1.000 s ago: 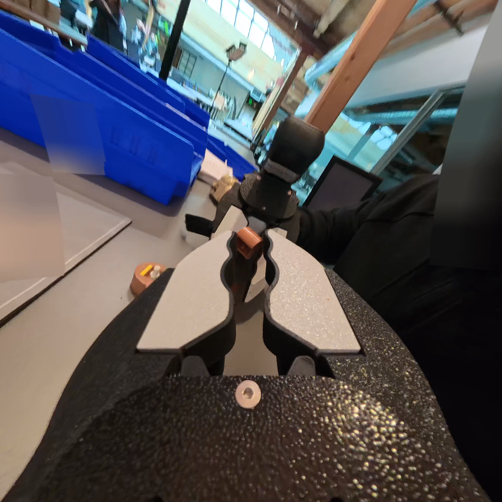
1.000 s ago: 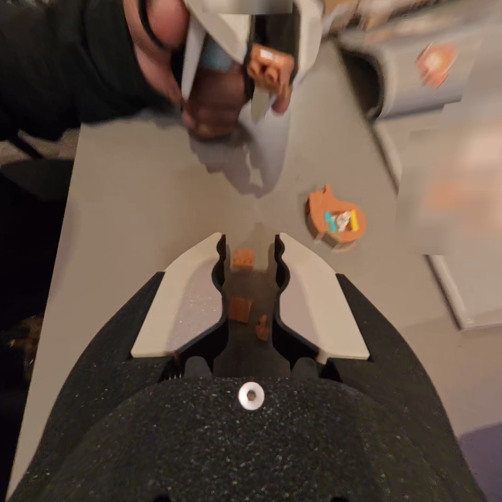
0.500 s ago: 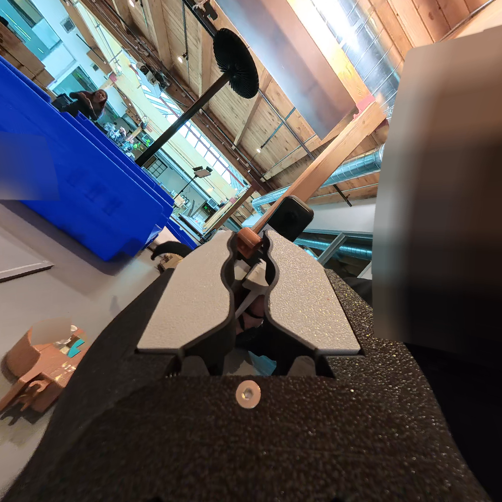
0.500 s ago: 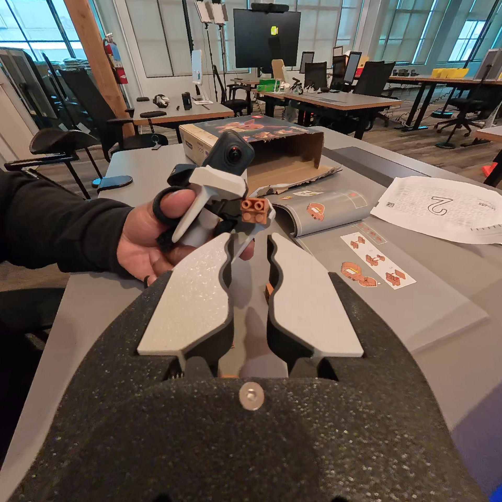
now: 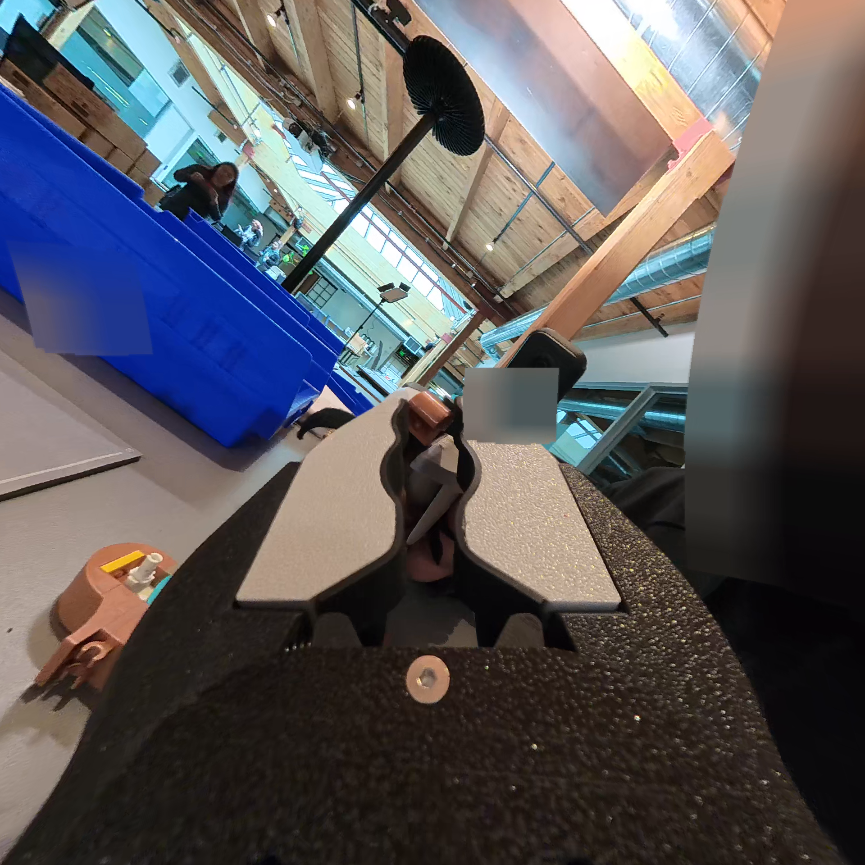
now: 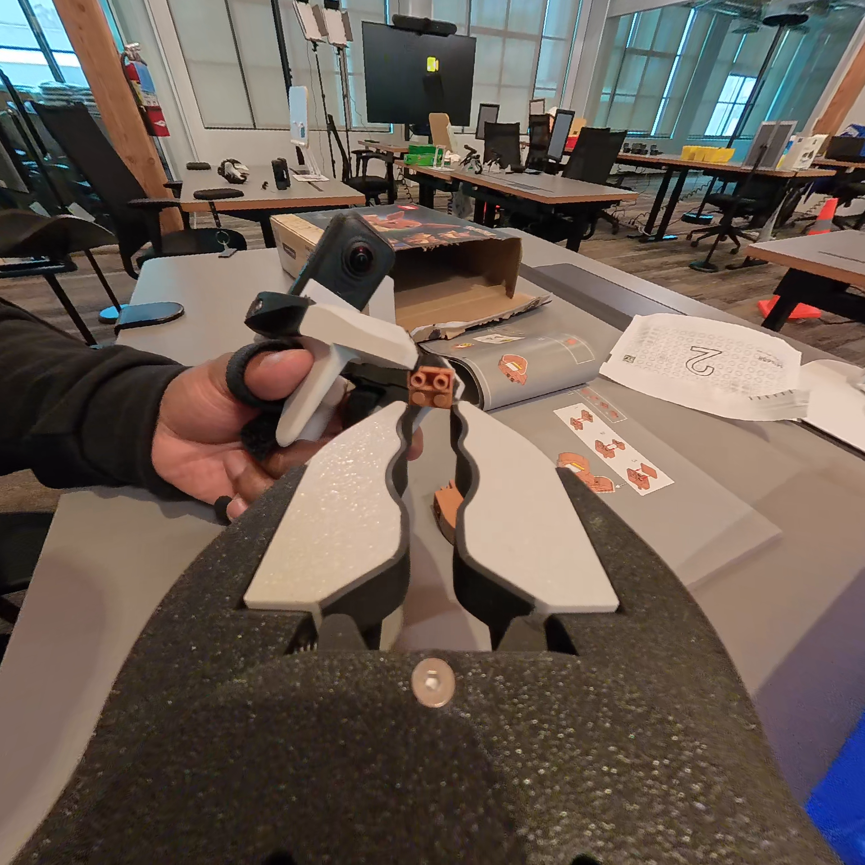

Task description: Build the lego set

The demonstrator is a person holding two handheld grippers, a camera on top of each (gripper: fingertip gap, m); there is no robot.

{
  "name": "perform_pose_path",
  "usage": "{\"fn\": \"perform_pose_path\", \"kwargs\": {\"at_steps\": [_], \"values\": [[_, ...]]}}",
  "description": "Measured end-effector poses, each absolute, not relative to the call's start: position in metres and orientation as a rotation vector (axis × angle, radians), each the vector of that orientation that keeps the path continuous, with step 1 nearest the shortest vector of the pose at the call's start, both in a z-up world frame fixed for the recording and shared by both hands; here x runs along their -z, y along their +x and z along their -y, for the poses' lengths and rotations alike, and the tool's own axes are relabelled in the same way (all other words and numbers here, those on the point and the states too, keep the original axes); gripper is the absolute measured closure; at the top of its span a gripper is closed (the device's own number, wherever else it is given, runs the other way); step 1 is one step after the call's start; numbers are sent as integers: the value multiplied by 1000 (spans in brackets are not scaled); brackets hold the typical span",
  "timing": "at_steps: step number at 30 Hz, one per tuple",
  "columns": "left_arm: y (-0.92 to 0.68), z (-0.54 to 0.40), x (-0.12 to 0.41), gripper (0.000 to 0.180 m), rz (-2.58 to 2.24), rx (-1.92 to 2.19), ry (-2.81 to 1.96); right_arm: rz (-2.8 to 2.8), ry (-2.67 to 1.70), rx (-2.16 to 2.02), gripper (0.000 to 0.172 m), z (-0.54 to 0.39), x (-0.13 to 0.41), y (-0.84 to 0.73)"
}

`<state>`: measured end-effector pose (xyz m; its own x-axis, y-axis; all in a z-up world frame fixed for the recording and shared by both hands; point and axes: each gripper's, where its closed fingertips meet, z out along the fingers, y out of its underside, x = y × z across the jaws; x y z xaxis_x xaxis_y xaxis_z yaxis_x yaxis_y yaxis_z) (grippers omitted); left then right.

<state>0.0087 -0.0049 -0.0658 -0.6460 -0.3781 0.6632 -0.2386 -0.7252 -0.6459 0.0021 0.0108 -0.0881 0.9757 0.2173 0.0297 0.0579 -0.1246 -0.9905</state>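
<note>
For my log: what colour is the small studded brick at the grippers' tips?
Reddish-brown brick; clearest in the right wrist view.

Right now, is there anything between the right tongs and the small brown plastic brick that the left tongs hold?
Nothing visible. The small brown plastic brick, pinched in the left tongs, sits directly at the tips of the right tongs.

Blue bins (image 5: 140, 299), torn cardboard box (image 6: 449, 276), instruction booklet (image 6: 529, 370), wall monitor (image 6: 416, 75)
</note>
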Motion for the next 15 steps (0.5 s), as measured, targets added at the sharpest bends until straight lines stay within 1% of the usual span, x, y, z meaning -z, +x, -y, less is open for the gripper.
{"fn": "perform_pose_path", "kwargs": {"at_steps": [2, 8, 12, 15], "values": [[9, 5, 66, 163, -1130, 2515, -1276, 214, -1694, -113, 158, -11, 88, 3], [8, 7, 65, 163, -1147, 2482, -1257, 202, -1694, -97, 172, -9, 88, 8], [8, 2, 65, 163, -1105, 2509, -1275, 240, -1692, -44, 169, -7, 89, 9], [9, -5, 65, 163, -1036, 2571, -1314, 336, -1659, 134, 161, -5, 86, 12]]}}
